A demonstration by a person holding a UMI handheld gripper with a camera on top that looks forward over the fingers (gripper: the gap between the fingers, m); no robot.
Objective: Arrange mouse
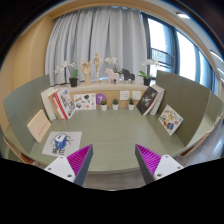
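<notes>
Lying flat on the desk, just ahead of the left finger and a little outward of it: a pale rectangular printed mat [62,143], possibly a mouse pad, showing a pink and dark pattern. Too small for telling a mouse on it. Hovering short of it with fingers spread apart: the gripper [115,165].

The tool [114,163] has two white fingers, each with a ridged magenta pad [80,159] inside.

A single wide-angle view rides on the gripper [112,160], looking forward along its fingers and slightly down over the table [110,140], well back from the shelf [105,100] and curtained window [100,45].
</notes>
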